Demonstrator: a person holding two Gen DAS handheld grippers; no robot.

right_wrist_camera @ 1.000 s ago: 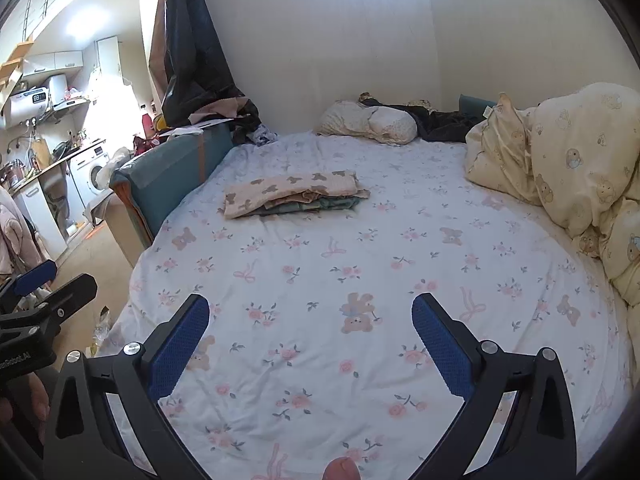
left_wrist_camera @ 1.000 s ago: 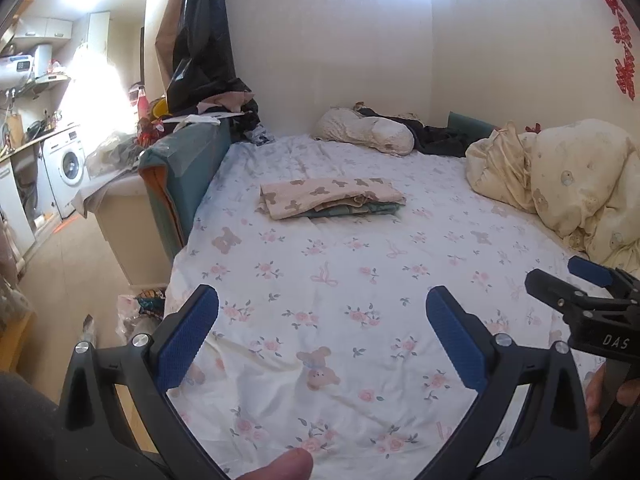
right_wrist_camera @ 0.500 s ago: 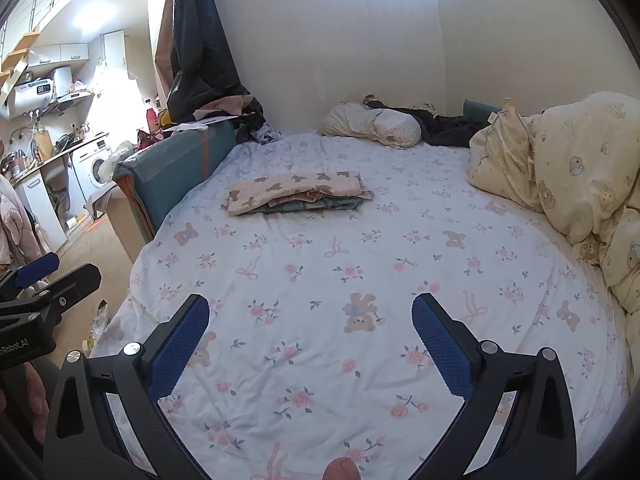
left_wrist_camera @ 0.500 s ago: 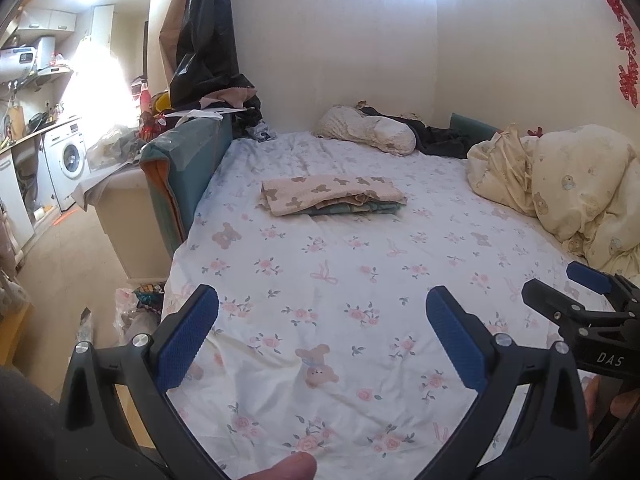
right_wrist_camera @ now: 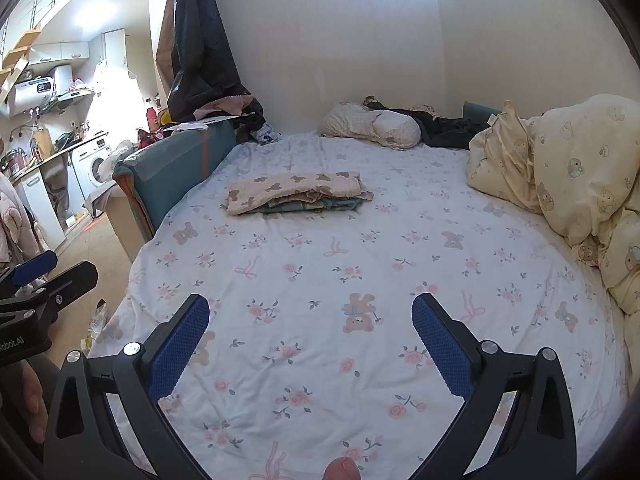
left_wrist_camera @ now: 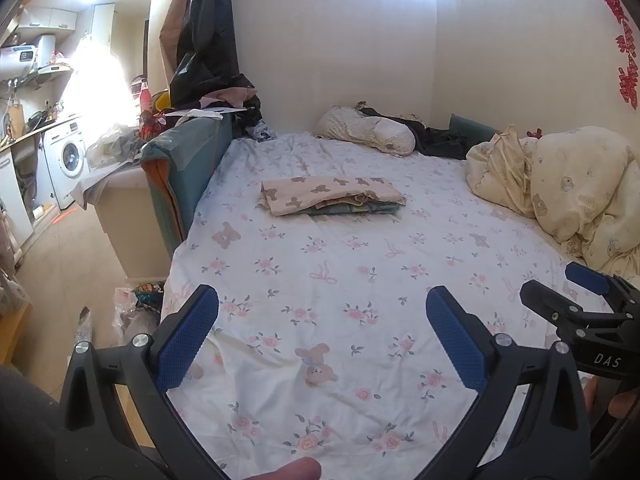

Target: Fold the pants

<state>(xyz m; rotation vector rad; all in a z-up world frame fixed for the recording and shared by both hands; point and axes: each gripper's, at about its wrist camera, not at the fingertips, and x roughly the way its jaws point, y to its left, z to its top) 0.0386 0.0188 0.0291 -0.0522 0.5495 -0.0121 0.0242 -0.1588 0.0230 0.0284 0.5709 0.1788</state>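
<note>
A stack of folded clothes lies far out on the flowered bed sheet; the top piece is beige pants with brown bears (left_wrist_camera: 330, 196), also seen in the right wrist view (right_wrist_camera: 296, 192), with greenish cloth under it. My left gripper (left_wrist_camera: 322, 320) is open and empty above the near part of the bed. My right gripper (right_wrist_camera: 310, 320) is open and empty too. Each gripper shows at the edge of the other's view: the right one (left_wrist_camera: 580, 304) and the left one (right_wrist_camera: 44, 276). Both are well short of the stack.
A crumpled cream duvet (left_wrist_camera: 568, 184) fills the bed's right side. A pillow (left_wrist_camera: 368, 130) and dark clothes lie at the far wall. A teal padded piece (left_wrist_camera: 180, 168) stands at the bed's left edge, with floor clutter and a washing machine (left_wrist_camera: 66, 160) beyond.
Both grippers have drifted slightly, so the bed and the stack shift a little in view. Both stay open and empty.
</note>
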